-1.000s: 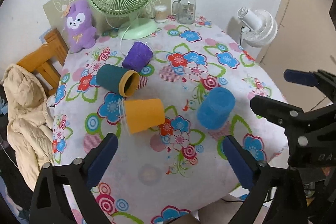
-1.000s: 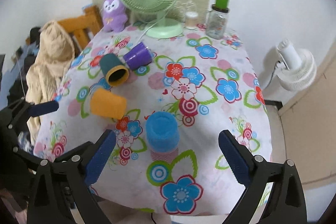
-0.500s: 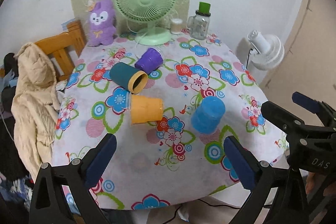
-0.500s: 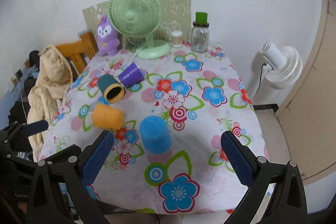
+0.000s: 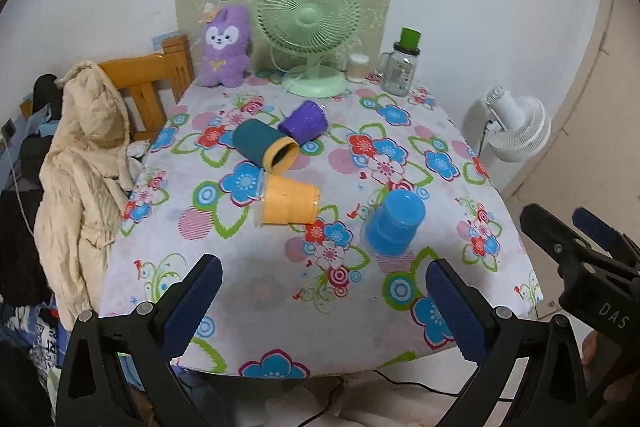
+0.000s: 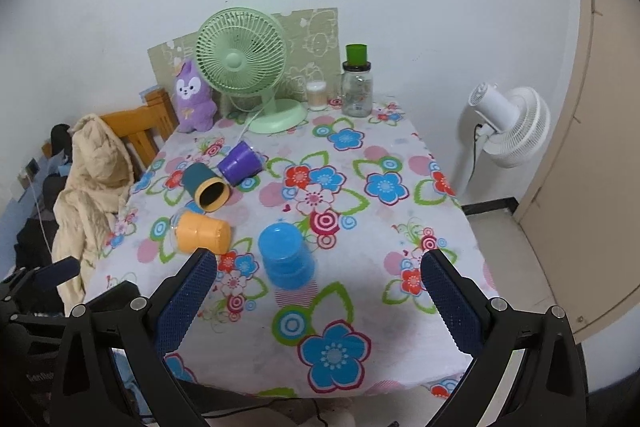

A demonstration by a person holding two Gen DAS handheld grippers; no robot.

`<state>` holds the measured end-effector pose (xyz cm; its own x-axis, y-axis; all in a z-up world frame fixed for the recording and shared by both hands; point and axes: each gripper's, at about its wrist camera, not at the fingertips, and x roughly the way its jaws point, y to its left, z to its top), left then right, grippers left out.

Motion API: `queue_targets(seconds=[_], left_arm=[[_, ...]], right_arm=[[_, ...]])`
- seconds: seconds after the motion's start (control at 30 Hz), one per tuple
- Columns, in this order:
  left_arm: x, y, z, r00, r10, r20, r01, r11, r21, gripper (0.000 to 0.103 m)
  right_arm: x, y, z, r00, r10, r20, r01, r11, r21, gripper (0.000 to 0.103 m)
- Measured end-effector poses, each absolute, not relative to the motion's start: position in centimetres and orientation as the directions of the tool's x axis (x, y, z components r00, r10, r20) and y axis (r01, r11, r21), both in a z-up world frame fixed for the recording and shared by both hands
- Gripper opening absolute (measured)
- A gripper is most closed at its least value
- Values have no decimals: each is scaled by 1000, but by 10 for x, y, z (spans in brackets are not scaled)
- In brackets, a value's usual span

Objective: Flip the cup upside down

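A blue cup [image 5: 394, 223] [image 6: 286, 257] stands upside down near the front of the flowered table [image 5: 280, 291] [image 6: 400, 219]. An orange cup [image 5: 290, 201] [image 6: 202, 233], a teal cup with a yellow rim [image 5: 264, 145] [image 6: 206, 183] and a purple cup [image 5: 304, 121] [image 6: 240, 163] lie on their sides to its left. My left gripper [image 5: 320, 303] is open and empty, held back over the table's front edge. My right gripper [image 6: 318, 297] is open and empty, also near the front edge, behind the blue cup.
At the table's back stand a green desk fan [image 5: 308, 27] [image 6: 244, 67], a purple plush toy [image 5: 224, 47], a glass jar with a green lid [image 5: 402, 69] [image 6: 357, 83] and a small container [image 6: 316, 94]. A wooden chair with a beige coat [image 5: 84, 155] is at left. A white floor fan [image 6: 508, 125] is at right.
Both grippers have pulled back and up from the table, so the cups look smaller and farther. The cups have not moved. Both grippers stay open.
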<state>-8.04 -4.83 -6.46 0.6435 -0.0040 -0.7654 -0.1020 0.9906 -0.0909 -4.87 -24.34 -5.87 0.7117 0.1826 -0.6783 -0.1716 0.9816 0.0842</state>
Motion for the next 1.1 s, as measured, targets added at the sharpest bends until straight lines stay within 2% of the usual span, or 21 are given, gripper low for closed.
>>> queue_targets(seconds=[0.2, 1.1], left_arm=[[-83, -39, -64, 657, -13, -753, -125, 984, -127, 103], [-73, -33, -66, 643, 4, -766, -128, 987, -102, 103]], right_arm=[[-48, -245, -61, 708, 176, -684, -152, 984, 95, 103], [-47, -228, -66, 699, 161, -697, -178, 983, 48, 103]])
